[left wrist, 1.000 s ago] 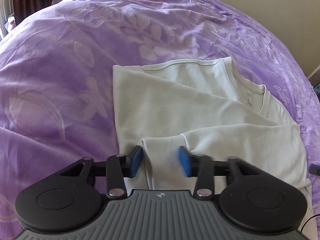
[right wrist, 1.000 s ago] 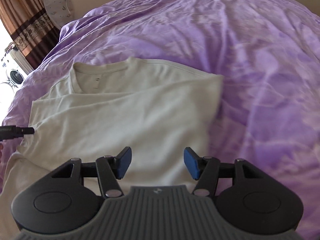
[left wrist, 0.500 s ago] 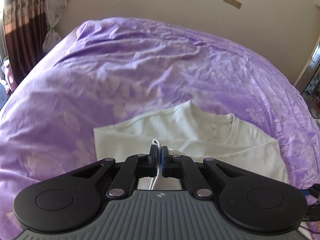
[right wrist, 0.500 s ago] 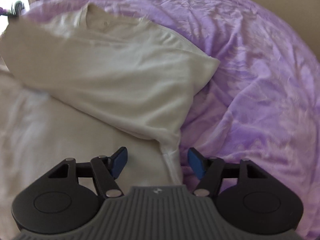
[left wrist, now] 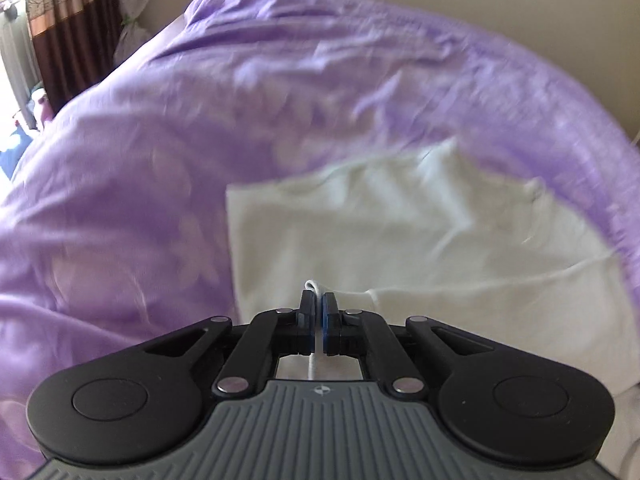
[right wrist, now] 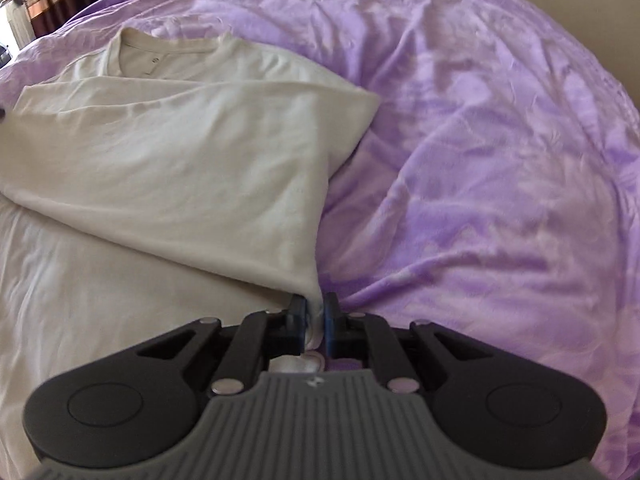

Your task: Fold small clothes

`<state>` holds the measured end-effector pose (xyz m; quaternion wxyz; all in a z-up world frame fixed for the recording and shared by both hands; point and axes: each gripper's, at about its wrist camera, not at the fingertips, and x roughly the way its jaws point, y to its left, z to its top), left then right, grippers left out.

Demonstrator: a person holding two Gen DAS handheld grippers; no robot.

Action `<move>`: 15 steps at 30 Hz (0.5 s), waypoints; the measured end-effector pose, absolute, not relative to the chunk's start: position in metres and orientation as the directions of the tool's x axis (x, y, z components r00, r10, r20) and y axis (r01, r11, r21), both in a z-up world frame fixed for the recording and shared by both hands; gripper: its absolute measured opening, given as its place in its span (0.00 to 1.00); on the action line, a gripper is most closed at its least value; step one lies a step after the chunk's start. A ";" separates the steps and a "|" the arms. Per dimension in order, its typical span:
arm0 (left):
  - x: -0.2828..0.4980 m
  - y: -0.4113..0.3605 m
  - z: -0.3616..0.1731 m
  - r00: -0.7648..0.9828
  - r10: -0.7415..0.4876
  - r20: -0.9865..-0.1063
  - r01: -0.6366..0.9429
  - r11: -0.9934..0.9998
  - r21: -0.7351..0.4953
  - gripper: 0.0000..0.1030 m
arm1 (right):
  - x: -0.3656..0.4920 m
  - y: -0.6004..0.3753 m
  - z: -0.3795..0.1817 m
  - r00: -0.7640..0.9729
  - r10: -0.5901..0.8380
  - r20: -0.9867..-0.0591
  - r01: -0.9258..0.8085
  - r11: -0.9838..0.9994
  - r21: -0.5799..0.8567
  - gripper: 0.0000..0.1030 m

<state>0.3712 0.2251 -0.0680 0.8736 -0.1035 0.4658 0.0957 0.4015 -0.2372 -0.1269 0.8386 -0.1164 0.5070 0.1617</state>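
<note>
Since a second ago both pairs of fingers have closed: our left gripper (left wrist: 319,320) is clamped on a pinch of the white shirt (right wrist: 192,160)'s edge, and our right gripper (right wrist: 316,326) has just been closing onto the hem corner now between its pads. The shirt spreads ahead of the fingers, collar farthest, likely held to fold the hem toward it. Around it lies the rumpled purple bed cover (right wrist: 480,160), with curtains (left wrist: 72,28) far left.
</note>
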 end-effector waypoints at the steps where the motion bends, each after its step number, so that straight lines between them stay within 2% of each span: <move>1: 0.372 0.227 -0.077 0.536 0.074 -0.841 -0.269 0.959 -0.087 0.02 | 0.403 -0.238 -0.128 0.422 0.159 -0.892 -0.390 0.921 -0.020 0.03; 4: 0.374 0.230 -0.086 0.532 0.067 -0.844 -0.271 0.958 -0.095 0.02 | 0.406 -0.242 -0.122 0.381 0.195 -0.904 -0.385 0.922 0.036 0.08; 6: 0.375 0.229 -0.083 0.537 0.067 -0.841 -0.255 0.963 -0.086 0.02 | 0.408 -0.248 -0.111 0.372 0.235 -0.898 -0.365 0.926 0.091 0.22; 7: 0.376 0.229 -0.082 0.535 0.065 -0.842 -0.246 0.966 -0.081 0.03 | 0.410 -0.251 -0.104 0.375 0.264 -0.889 -0.353 0.927 0.126 0.35; 8: 0.376 0.228 -0.083 0.532 0.065 -0.844 -0.239 0.968 -0.076 0.03 | 0.412 -0.255 -0.097 0.386 0.295 -0.874 -0.335 0.928 0.165 0.40; 10: 0.377 0.228 -0.084 0.531 0.063 -0.845 -0.230 0.970 -0.072 0.03 | 0.424 -0.260 -0.088 0.403 0.355 -0.844 -0.307 0.921 0.240 0.40; 15: 0.377 0.229 -0.085 0.538 0.050 -0.841 -0.227 0.970 -0.087 0.03 | 0.488 -0.269 -0.100 0.456 0.399 -0.795 -0.166 0.916 0.365 0.40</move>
